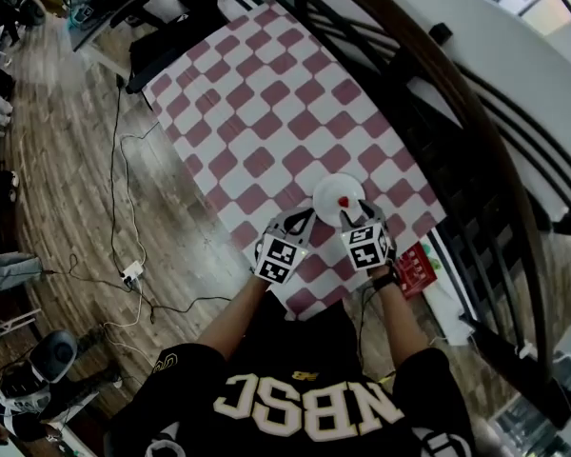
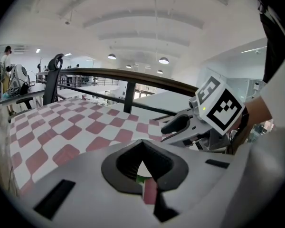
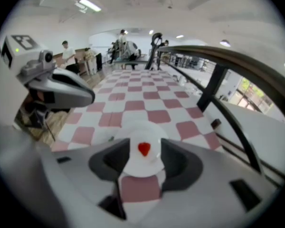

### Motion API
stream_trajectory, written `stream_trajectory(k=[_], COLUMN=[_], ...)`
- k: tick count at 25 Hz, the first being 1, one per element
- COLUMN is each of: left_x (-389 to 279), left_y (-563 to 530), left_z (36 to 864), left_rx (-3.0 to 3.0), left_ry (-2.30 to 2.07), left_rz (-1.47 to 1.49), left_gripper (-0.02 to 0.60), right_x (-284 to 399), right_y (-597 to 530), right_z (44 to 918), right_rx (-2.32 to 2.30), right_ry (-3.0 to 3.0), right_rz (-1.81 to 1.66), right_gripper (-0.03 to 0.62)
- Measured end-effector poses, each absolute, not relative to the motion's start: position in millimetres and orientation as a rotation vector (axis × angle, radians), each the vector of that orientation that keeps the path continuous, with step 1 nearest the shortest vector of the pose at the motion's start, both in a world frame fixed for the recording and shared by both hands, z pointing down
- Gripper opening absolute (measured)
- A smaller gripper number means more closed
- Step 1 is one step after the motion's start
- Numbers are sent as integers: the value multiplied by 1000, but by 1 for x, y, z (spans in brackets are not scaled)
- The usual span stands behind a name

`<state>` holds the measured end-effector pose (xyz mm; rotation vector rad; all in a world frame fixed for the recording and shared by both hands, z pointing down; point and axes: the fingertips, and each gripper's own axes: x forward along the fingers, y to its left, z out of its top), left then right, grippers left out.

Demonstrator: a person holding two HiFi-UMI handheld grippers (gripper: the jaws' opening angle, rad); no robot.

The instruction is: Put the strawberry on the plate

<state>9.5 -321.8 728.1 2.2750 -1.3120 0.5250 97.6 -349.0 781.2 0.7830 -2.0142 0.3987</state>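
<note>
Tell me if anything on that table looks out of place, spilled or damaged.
Nothing stands out. The strawberry lies near the middle of the white plate, the plate sits flat on the checked tablecloth, and nothing around it looks spilled or broken.

open lab hall, curved railing [image 2: 133, 77], floor cables [image 1: 118, 146]

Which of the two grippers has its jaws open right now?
The right gripper: its jaws stand wide apart and touch nothing, while the strawberry lies free on the plate. The left gripper has its jaw tips together.
</note>
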Motion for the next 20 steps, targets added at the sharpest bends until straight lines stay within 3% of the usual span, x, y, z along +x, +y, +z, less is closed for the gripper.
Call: stream_trajectory(k=[3, 6, 13, 20], left_x=[10, 13, 11, 10], left_y=[-327, -328, -318, -293], left_z=[692, 647, 538, 463], left_rx=[2328, 2396, 2552, 2652], left_ry=[-1335, -1353, -1434, -1451], left_rz=[426, 339, 168, -15], left_gripper=[9, 9, 9, 9], right_x=[100, 106, 107, 107], right_y=[-352, -348, -318, -281], right_z=[724, 666, 553, 470], right_rx=[1010, 1236, 1630, 1822], right_ry=[-2122, -2218, -2364, -2430], right_rz=[430, 423, 470, 254], right_gripper=[205, 129, 38, 21])
